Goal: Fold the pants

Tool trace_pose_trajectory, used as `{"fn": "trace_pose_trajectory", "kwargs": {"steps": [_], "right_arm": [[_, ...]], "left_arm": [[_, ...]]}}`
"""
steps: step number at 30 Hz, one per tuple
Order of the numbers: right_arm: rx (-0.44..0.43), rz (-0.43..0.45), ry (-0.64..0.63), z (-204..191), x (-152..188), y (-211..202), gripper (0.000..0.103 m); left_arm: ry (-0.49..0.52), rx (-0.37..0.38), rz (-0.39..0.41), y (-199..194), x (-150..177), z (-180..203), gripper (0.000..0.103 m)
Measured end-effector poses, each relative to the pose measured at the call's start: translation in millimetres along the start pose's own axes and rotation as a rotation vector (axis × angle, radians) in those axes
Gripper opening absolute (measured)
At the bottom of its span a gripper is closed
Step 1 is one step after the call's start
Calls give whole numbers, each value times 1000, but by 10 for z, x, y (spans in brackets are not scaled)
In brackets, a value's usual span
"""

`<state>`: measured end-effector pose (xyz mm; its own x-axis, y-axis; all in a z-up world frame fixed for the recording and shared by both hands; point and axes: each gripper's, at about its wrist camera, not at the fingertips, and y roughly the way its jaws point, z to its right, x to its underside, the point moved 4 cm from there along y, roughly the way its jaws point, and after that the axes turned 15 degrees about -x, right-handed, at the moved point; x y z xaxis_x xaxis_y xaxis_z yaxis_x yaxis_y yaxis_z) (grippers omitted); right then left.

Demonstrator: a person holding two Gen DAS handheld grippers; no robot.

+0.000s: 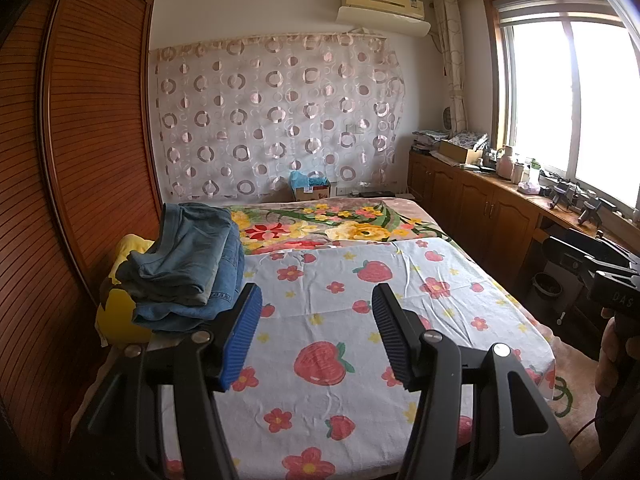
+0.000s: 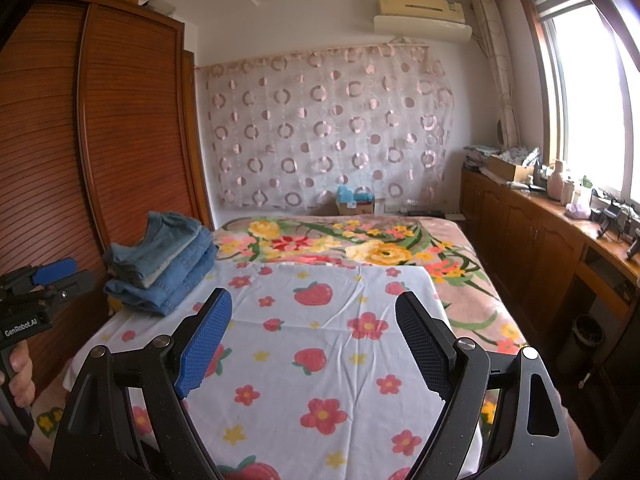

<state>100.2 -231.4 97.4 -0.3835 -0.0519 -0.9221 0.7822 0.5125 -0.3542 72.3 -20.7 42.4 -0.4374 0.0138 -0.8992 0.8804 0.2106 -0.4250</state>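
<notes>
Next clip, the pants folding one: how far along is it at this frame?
Looks done: folded jeans sit stacked at the left edge of the strawberry-print sheet. In hand: nothing; the left gripper and right gripper are both open and empty. Left: no unfolded pants show on the sheet, so possibly nothing.

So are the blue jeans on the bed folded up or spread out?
Folded. The jeans sit in a neat stack of layers at the bed's left edge, beside the wardrobe, not spread flat on the strawberry sheet.

I'm seeing soft faded-blue denim pants stacked on matt, creased strawberry-print cotton sheet; my left claw pads are looking ribbed rubber.
</notes>
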Motion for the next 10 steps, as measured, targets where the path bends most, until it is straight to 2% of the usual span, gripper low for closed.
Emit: {"fn": "trace_pose_trajectory", "kwargs": {"steps": [10], "right_arm": [[0, 0, 0, 3, -6, -2, 86]], "left_arm": [[-1, -1, 0, -1, 4, -2, 57]]}}
